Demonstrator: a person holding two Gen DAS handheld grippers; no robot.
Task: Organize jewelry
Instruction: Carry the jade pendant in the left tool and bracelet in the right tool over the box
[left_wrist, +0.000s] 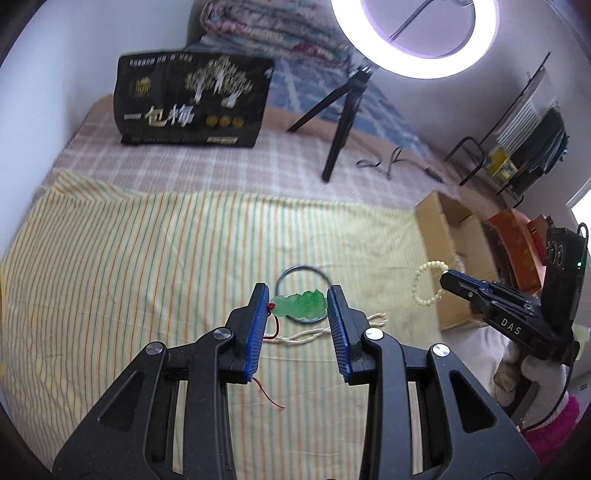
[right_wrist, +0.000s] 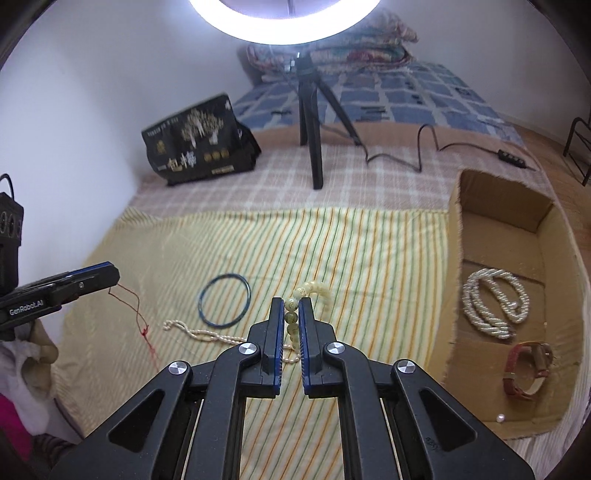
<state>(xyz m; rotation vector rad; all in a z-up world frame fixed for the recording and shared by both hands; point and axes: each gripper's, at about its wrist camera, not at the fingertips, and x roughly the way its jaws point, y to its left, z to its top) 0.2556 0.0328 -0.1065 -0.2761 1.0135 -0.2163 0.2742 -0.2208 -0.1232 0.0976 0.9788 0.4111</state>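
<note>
My left gripper (left_wrist: 298, 300) is shut on a green jade pendant (left_wrist: 300, 305), held by its ends above the striped cloth; its red cord (right_wrist: 137, 314) hangs down. My right gripper (right_wrist: 291, 312) is shut on a cream bead bracelet (right_wrist: 309, 292), lifted off the cloth; in the left wrist view the bracelet (left_wrist: 428, 283) dangles from the right gripper (left_wrist: 448, 278). A blue bangle (right_wrist: 224, 305) and a thin pearl strand (right_wrist: 207, 334) lie on the cloth. The cardboard box (right_wrist: 456, 258) at right holds a pearl necklace (right_wrist: 495, 308) and a red-strap watch (right_wrist: 528, 369).
A ring light on a black tripod (right_wrist: 312, 125) stands behind the cloth, its cable (right_wrist: 424, 147) trailing right. A black snack bag (right_wrist: 201, 147) stands at the back left by the wall. Folded quilts (right_wrist: 332, 44) lie at the far end. A loose pearl (right_wrist: 500, 418) sits in the box.
</note>
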